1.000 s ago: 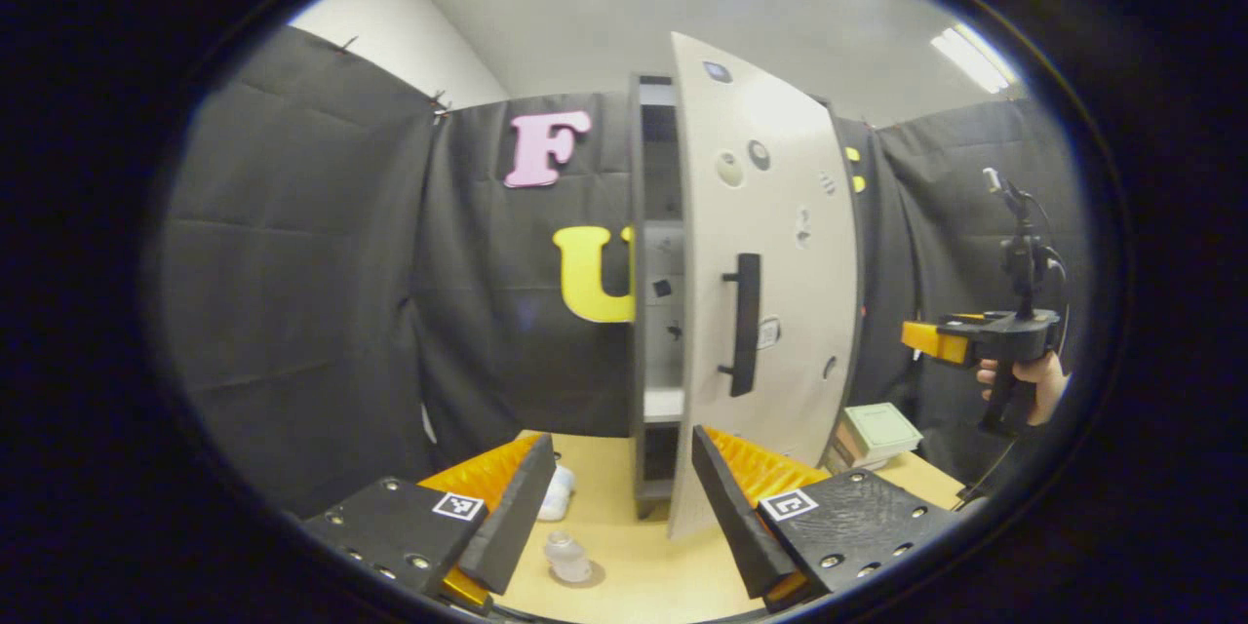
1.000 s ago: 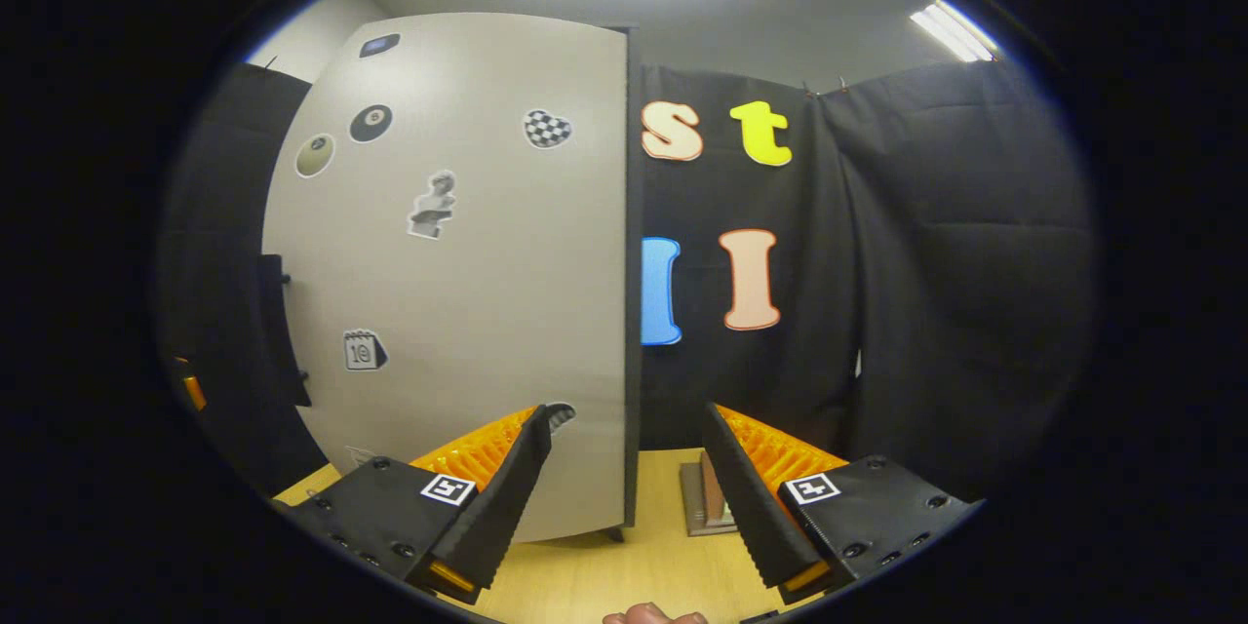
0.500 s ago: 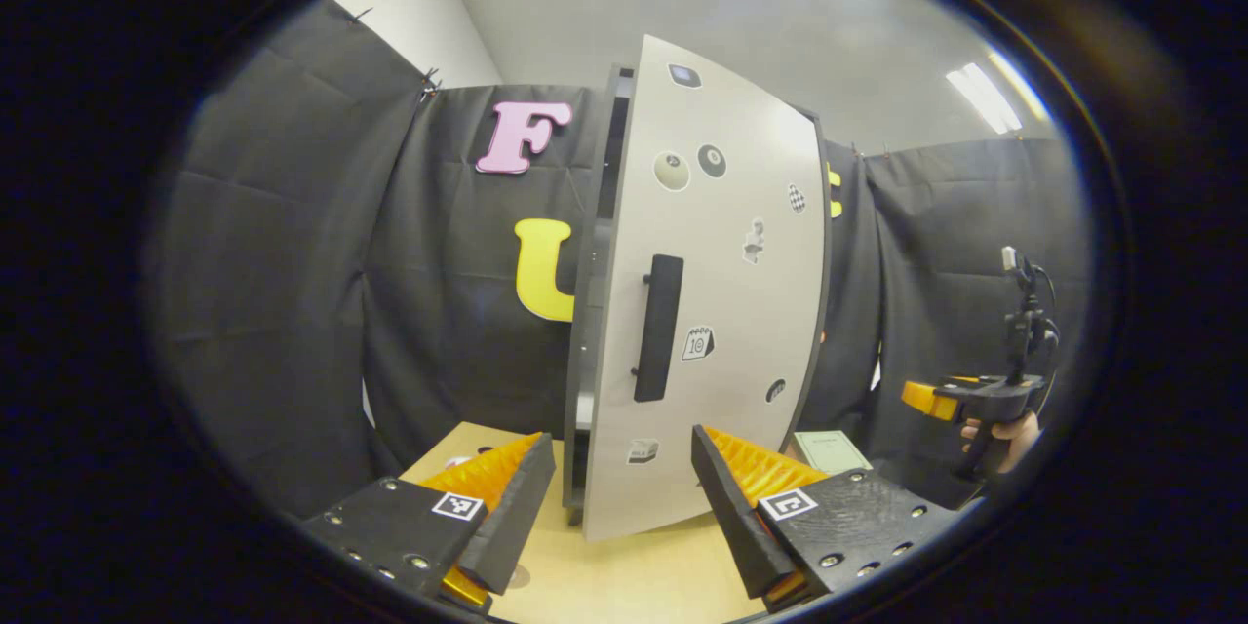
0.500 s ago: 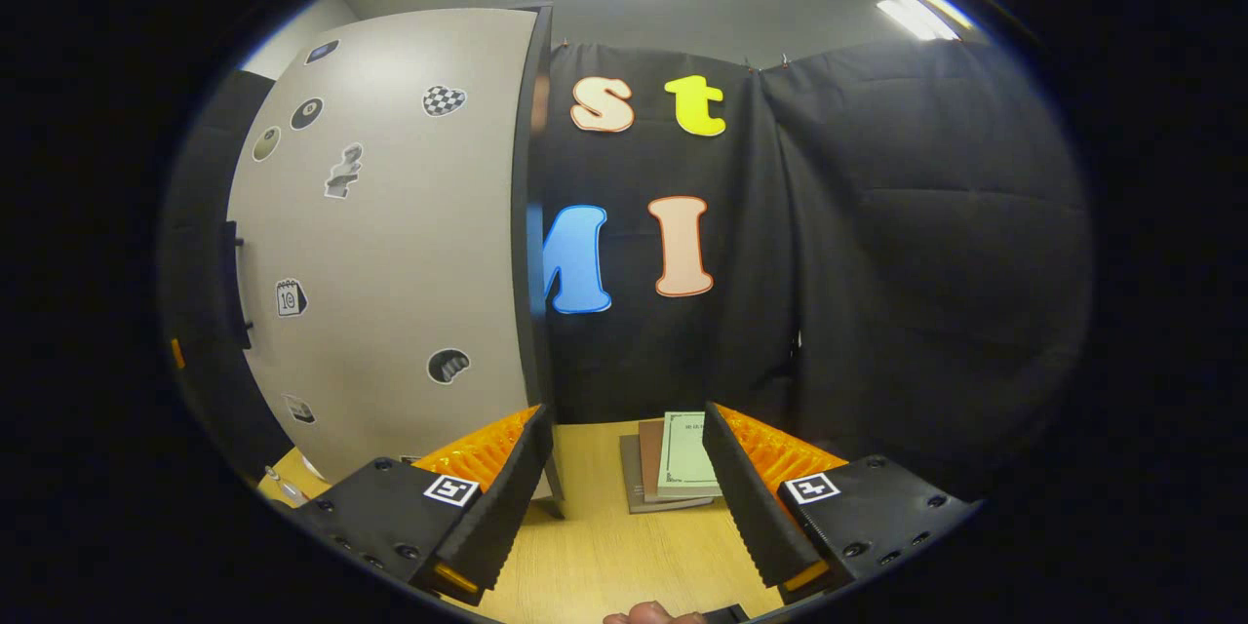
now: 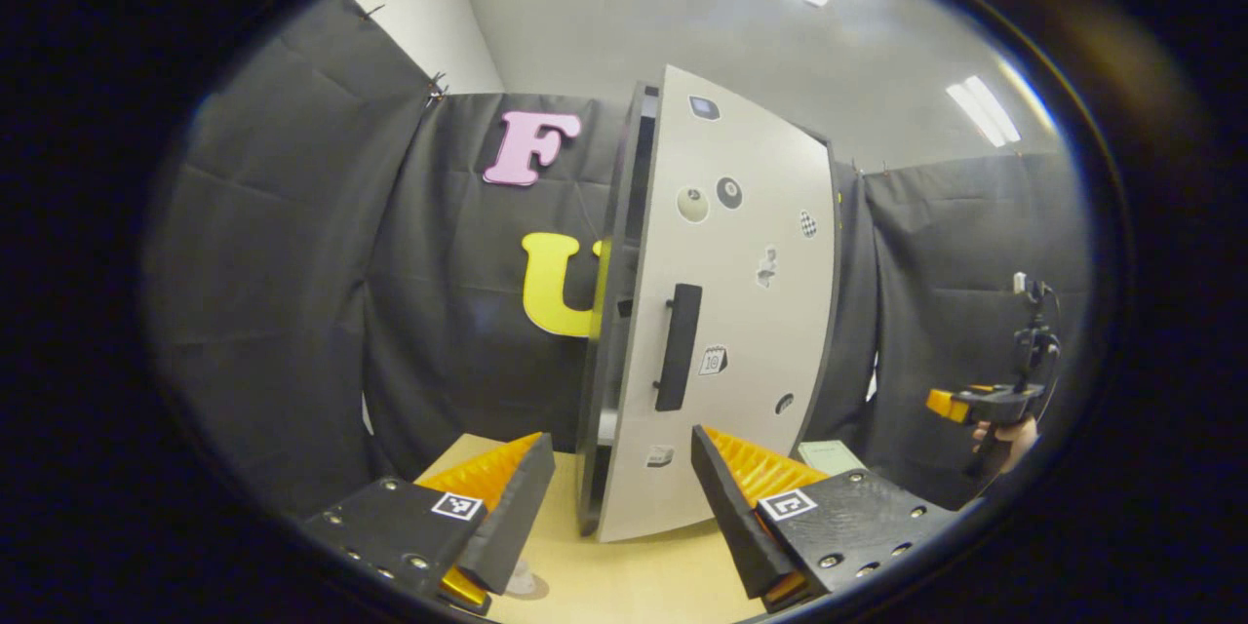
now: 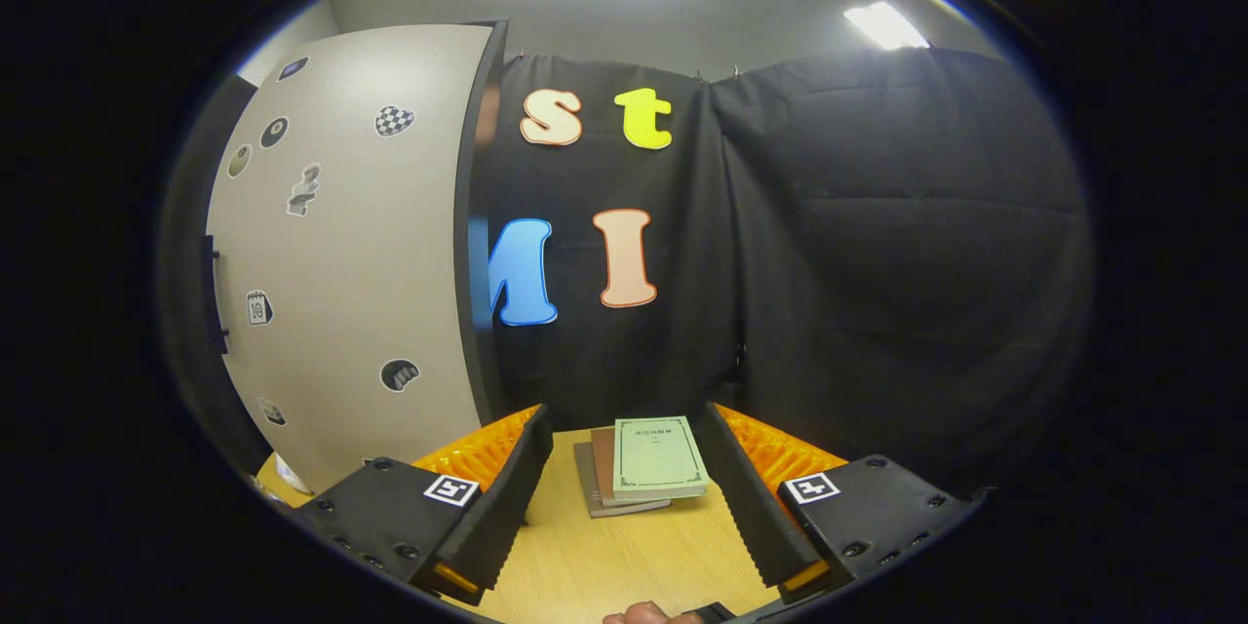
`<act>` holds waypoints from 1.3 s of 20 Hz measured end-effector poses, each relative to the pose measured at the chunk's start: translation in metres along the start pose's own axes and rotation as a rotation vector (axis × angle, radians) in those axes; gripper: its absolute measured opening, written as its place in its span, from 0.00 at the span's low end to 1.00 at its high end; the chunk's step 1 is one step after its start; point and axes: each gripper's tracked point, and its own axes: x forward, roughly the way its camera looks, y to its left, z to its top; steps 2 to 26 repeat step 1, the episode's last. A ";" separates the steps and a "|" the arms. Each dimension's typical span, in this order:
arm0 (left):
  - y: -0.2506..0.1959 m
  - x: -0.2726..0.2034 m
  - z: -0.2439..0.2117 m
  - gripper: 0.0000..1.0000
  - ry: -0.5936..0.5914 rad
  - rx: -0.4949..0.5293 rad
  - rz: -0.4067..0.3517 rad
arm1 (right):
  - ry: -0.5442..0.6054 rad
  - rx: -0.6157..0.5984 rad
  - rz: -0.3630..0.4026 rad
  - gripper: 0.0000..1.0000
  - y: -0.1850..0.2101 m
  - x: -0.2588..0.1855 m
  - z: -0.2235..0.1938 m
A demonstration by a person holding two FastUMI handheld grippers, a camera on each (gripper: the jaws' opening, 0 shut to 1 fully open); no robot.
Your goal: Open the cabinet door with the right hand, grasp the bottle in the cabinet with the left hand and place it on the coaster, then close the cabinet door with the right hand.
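The tall grey cabinet stands on the wooden table. Its pale door, with stickers and a black handle, hangs a narrow gap from shut. A bit of the clear bottle peeks out by my left gripper's finger, low on the table. My left gripper is open and holds nothing, a short way in front of the door. In the right gripper view the door lies to the left. My right gripper is open, apart from the door. It also shows far right, held by a hand.
A stack of books lies on the table to the right of the cabinet, just ahead of the right gripper. Black cloth walls close in the booth behind and on both sides.
The door has swung from half open to nearly shut. The right gripper has drawn back to the right, away from the door. The bottle has slid to the bottom edge of the left gripper view.
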 end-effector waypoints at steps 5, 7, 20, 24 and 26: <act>0.002 0.000 0.002 0.87 -0.011 0.016 -0.002 | -0.005 -0.007 -0.007 0.98 0.003 -0.004 0.002; 0.002 0.000 0.002 0.87 -0.011 0.016 -0.002 | -0.005 -0.007 -0.007 0.98 0.003 -0.004 0.002; 0.002 0.000 0.002 0.87 -0.011 0.016 -0.002 | -0.005 -0.007 -0.007 0.98 0.003 -0.004 0.002; 0.002 0.000 0.002 0.87 -0.011 0.016 -0.002 | -0.005 -0.007 -0.007 0.98 0.003 -0.004 0.002; 0.002 0.000 0.002 0.87 -0.011 0.016 -0.002 | -0.005 -0.007 -0.007 0.98 0.003 -0.004 0.002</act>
